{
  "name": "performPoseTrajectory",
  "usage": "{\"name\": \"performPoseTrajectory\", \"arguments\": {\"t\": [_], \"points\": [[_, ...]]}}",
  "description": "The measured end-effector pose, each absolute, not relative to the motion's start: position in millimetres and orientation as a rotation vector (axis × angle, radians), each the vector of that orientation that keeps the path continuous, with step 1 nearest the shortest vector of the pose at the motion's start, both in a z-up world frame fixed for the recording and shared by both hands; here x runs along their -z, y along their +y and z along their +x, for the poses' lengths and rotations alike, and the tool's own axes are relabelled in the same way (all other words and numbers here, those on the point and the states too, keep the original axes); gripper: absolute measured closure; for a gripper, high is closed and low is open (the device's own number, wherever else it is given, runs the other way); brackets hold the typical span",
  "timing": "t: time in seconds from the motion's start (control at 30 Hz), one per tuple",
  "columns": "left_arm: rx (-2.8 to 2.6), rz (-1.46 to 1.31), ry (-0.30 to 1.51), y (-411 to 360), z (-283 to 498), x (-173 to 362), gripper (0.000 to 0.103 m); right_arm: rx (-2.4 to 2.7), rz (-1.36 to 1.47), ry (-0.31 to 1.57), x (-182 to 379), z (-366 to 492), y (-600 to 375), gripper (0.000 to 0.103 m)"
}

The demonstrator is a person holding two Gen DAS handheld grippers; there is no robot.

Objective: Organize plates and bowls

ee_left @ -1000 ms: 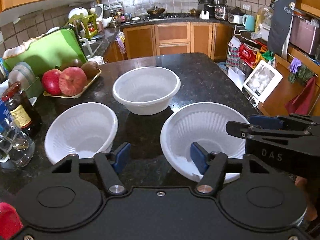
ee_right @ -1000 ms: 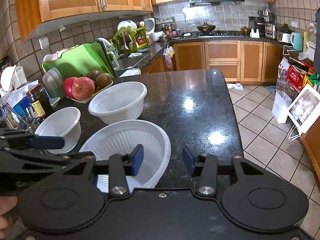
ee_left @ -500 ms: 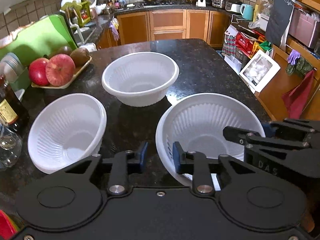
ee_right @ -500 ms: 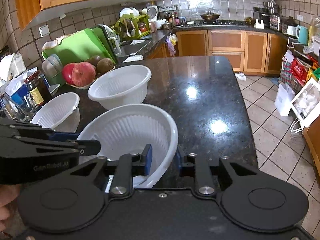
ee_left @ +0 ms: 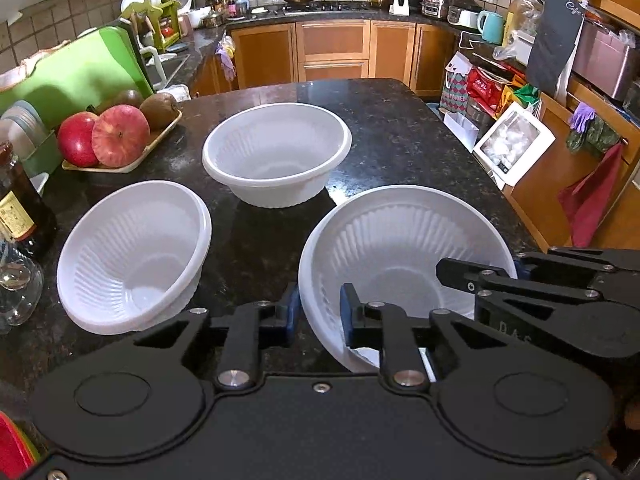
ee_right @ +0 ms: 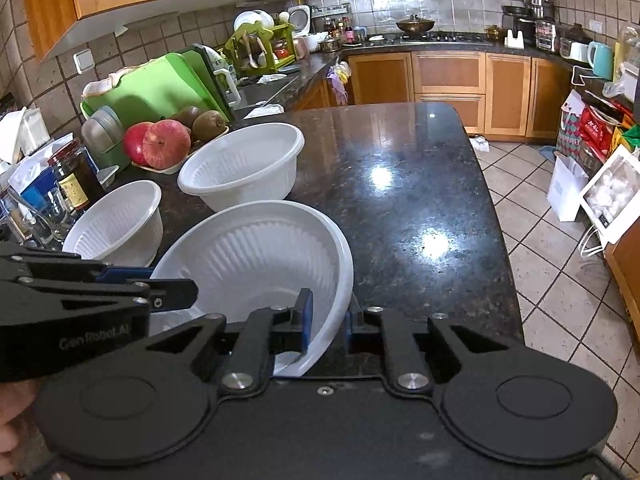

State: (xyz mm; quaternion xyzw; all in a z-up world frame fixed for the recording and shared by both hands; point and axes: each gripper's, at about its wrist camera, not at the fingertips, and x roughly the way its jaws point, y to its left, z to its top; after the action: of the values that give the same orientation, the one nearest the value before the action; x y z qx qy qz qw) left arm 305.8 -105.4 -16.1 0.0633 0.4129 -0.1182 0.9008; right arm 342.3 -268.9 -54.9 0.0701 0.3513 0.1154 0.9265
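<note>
The dark stone counter (ee_left: 256, 248) carries everything, and the widest bowl (ee_left: 400, 248), at its near edge, is the piece in hand. Both tools are on that bowl's near rim: the left gripper (ee_left: 319, 312) has just been closing and now pinches the wall at the bowl's left side, one pad outside and one inside, while the right gripper (ee_right: 326, 318) has likewise just closed on the rim at the bowl's right side. The bowl already looks tilted towards the far side. As I judge it, the risk lies in that thin ribbed wall: two pinches so near one another on the same edge may flex the plastic, and if the hands rise unevenly the rim could slip free and the bowl drop back or slide off the near edge. The deep bowl (ee_left: 276, 156) stands further in, near the counter's middle, and the left bowl (ee_left: 134, 256) sits towards the left edge; both are close enough that a swing of the big bowl could knock them. Along the left edge a tray of apples (ee_left: 116, 136) and kiwis sits beside a green board (ee_left: 76, 76), with a dark sauce bottle (ee_left: 18, 204) and a glass (ee_left: 16, 284) at the near-left corner, the likeliest things to be clipped.
</note>
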Motion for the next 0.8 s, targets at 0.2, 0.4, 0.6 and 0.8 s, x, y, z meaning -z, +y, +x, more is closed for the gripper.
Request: {"name": "performPoseTrajectory", "arguments": {"t": [0.2, 0.4, 0.6, 0.8], "points": [[0.257, 0.103, 0.883, -102, 310, 17, 0.083, -0.231, 0.138, 0.711, 52, 340, -268, 0.086], [0.261, 0.099, 0.878, -100, 300, 11, 0.083, -0.251, 0.147, 0.712, 50, 334, -267, 0.086], [0.254, 0.089, 0.911, -86, 285, 6, 0.082, -0.293, 0.159, 0.716, 44, 315, -256, 0.086], [0.248, 0.088, 0.931, -60, 261, 0, 0.082, -0.318, 0.184, 0.755, 41, 286, -233, 0.086]]}}
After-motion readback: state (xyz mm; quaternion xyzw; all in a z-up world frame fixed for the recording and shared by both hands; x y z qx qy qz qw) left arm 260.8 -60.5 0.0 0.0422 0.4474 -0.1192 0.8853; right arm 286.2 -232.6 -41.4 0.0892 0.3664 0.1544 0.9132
